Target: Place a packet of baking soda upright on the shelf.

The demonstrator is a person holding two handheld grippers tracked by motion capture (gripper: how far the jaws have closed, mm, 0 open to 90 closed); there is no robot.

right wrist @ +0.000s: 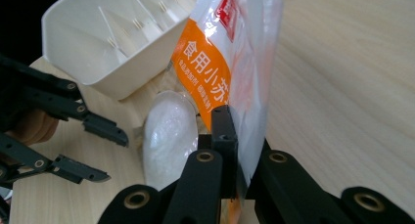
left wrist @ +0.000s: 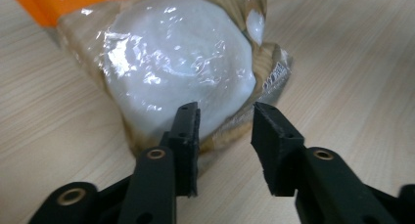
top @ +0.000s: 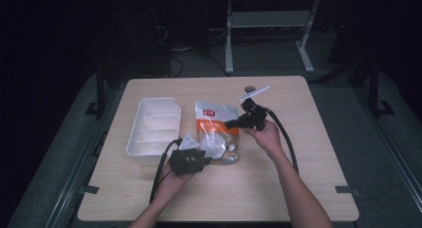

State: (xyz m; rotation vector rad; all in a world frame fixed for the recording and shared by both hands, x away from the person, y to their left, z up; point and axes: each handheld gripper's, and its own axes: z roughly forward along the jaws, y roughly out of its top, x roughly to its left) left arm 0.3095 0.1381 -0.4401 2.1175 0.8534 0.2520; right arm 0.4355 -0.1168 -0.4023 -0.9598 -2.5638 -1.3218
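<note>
**Bag position relative to the two hand-held grippers**

The bag (top: 215,132), clear plastic with an orange printed panel and a white powdery mass inside, lies on the table (top: 298,178) just right of the white divided tray (top: 153,130). Its long axis runs away from the person: the sealed printed end points toward the far edge, and the bulging white contents sit at the near end.

Right hand-held gripper (right wrist: 234,150): the jaws are closed on the bag's plastic edge, which passes up between them in the right gripper view. In the high view this hand-held gripper (top: 238,122) reaches in from the bag's right side, at about mid-length.

Left hand-held gripper (left wrist: 222,136): the jaws stand moderately apart and hold nothing. In the left gripper view the near end of the bag (left wrist: 181,72) lies directly ahead of the tips, with the left jaw tip overlapping the lower edge of the white mass; whether it touches the plastic cannot be determined. The high view places this hand-held gripper (top: 203,157) at the bag's near left corner.

Judgement: the left hand-held gripper is the nearer one to the filled end, and the bag lies straight forward of it. A short forward advance would likely bring the near edge between the jaws. The bulge appears wider than the present jaw gap, so the flat edge or corner is the more practical grip point.
</note>
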